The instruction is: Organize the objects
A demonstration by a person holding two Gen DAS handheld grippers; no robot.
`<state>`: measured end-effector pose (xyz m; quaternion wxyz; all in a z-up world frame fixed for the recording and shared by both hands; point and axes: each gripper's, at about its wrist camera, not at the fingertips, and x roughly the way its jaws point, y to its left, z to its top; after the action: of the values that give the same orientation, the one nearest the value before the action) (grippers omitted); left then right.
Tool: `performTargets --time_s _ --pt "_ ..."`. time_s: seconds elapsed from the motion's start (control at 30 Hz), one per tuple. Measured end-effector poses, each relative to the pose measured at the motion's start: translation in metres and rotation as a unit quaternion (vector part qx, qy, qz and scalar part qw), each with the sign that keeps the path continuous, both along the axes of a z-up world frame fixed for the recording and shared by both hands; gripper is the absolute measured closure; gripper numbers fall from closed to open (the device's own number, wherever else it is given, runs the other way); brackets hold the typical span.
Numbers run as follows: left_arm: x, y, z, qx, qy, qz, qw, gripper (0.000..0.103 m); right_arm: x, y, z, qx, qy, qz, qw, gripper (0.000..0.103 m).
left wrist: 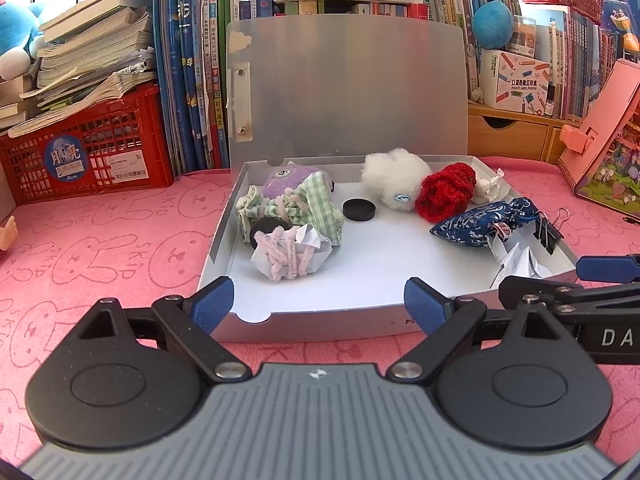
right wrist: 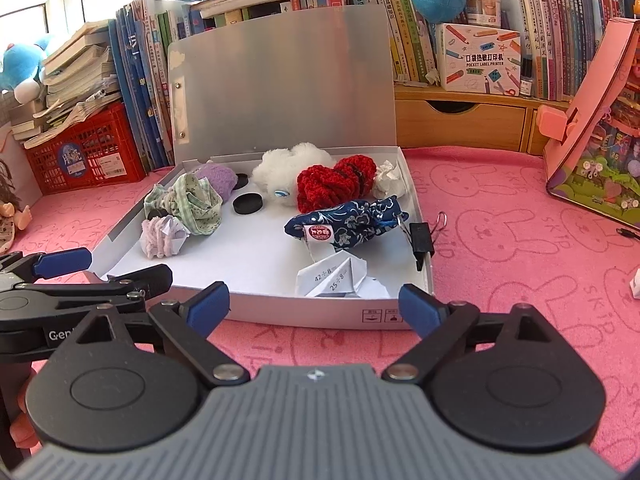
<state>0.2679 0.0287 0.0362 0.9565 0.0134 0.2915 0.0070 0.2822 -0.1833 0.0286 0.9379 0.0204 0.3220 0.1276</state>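
Now both grippers, left (left wrist: 319,299) and right (right wrist: 314,305), hover at the white box's (left wrist: 320,322) near edge on the pink table, jaws spread wide and empty. Everything inside looks light: blue brocade pouch (right wrist: 348,222) soft, pinch its middle; folded paper (right wrist: 332,278) crushes easily.

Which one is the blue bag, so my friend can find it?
Find the open white box on the pink bunny cloth. Along its right side, below the red knitted thing, lies the blue bag: the only dark blue thing with white flowers.
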Motion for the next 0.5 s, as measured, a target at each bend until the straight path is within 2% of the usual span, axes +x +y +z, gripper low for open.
performTargets --time_s 0.17,0.5 --pt "-0.018 -0.001 0.002 0.006 0.0 0.005 1.0 0.005 -0.017 -0.003 0.001 0.007 -0.004 0.003 1.0 0.005" --pt "-0.057 0.001 -0.002 -0.012 0.012 0.013 0.9998 0.004 -0.054 -0.007 -0.003 0.015 -0.004 0.009 1.0 0.001"
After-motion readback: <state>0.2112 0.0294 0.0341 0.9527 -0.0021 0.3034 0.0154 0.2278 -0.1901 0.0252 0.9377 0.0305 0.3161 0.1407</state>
